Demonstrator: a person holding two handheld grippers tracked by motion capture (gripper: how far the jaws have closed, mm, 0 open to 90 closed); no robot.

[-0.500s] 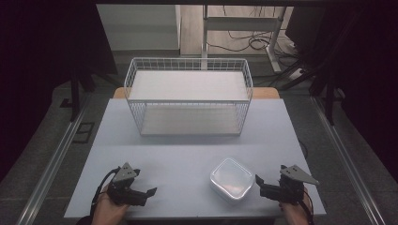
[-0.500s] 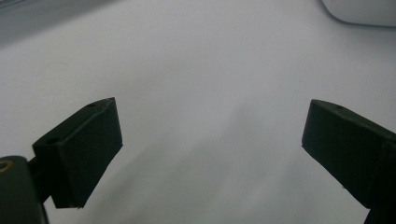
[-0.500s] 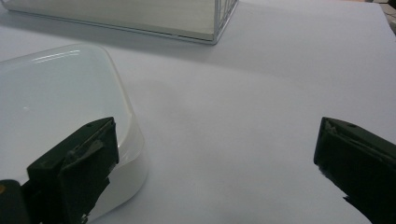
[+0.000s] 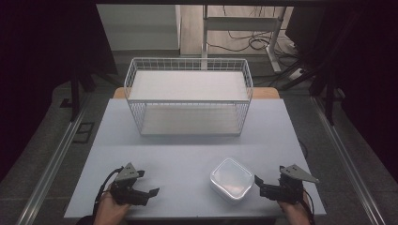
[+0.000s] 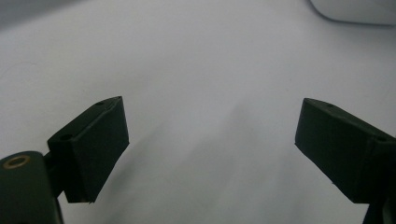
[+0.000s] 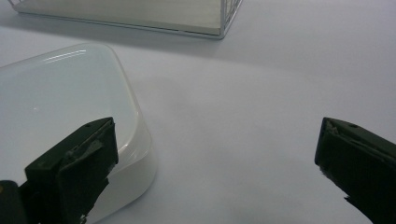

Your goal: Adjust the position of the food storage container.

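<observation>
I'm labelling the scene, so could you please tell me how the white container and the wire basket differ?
The white container is solid, glossy and rounded at its corners; the wire basket is an open mesh with straight sides. The container is low and small, the basket taller and far wider. The container sits near the table's front edge, close to the right hand-held gripper; the basket stands at the far side. Both are white and rest on the table.

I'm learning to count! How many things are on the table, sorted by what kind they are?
White wire basket: 1
White square lidded container: 1
Black grippers, left gripper and right gripper, both open and empty: 2
Total: 4
</observation>
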